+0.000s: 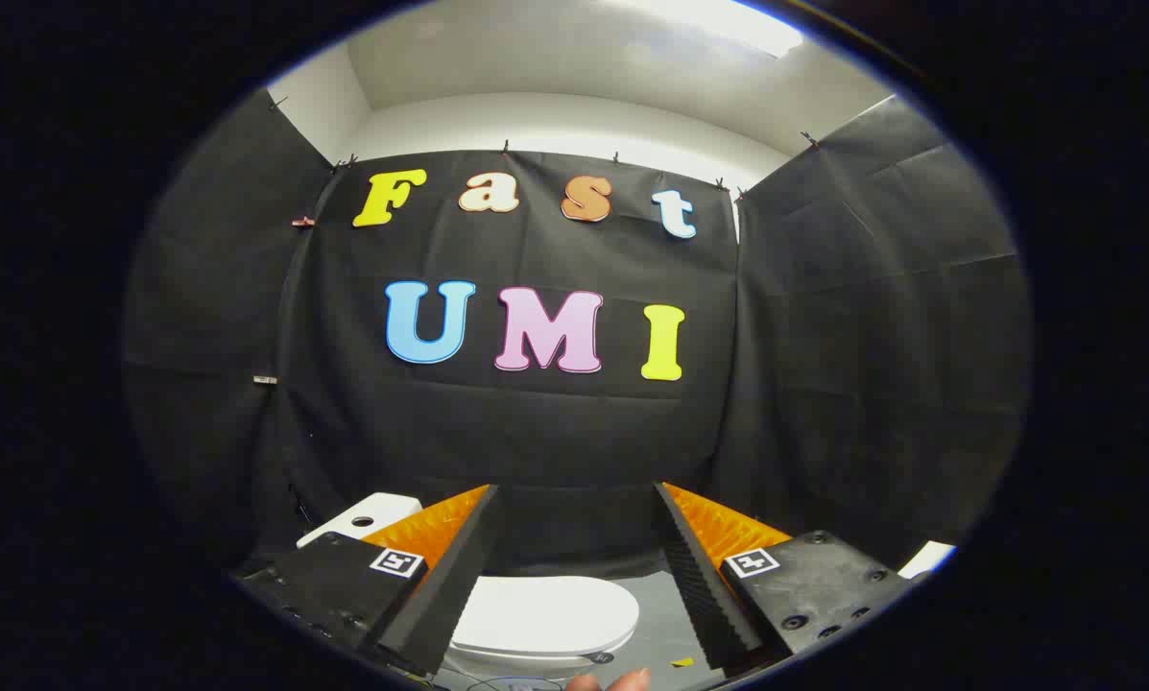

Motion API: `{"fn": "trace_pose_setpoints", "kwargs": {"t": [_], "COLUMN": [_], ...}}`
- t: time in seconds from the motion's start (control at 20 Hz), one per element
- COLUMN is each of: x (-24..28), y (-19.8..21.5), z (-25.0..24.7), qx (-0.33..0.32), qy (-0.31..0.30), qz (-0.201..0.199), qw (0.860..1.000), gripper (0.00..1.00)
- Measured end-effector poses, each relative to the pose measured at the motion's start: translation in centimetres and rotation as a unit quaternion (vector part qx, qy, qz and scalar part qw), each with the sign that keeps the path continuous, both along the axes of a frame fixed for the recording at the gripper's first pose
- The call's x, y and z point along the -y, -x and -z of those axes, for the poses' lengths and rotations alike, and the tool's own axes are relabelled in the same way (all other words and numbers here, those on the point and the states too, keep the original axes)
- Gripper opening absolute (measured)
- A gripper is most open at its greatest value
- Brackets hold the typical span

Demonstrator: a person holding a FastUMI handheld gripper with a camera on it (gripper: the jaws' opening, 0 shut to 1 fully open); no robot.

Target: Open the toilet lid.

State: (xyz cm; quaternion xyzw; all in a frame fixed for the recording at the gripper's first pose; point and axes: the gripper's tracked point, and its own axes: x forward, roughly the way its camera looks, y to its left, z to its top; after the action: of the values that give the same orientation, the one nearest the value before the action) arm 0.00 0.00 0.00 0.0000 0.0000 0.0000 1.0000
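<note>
White toilet lid point(545, 614) down, closed, low between your claw's fingers, just beyond them. Your claw point(579, 566) spread wide, gripping nothing. White tank point(368, 518) behind left finger. Fingertip point(622, 680) near lid's front edge.

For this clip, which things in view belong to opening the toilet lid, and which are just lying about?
Belongs to the job:
- toilet lid, white, closed, below and between the fingers
- gripper, open, above the lid, not touching it

Lying about:
- white tank, behind one finger
- yellow scrap on the floor
- fingertips of a person, nearest the camera
</note>
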Motion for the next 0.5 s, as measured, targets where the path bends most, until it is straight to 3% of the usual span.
{"fn": "trace_pose_setpoints", "kwargs": {"t": [0.5], "x": [1.5], "y": [-0.2], "z": [0.8], "qx": [-0.012], "qy": [-0.002], "qz": [0.015], "qw": [1.000], "gripper": [0.98]}}
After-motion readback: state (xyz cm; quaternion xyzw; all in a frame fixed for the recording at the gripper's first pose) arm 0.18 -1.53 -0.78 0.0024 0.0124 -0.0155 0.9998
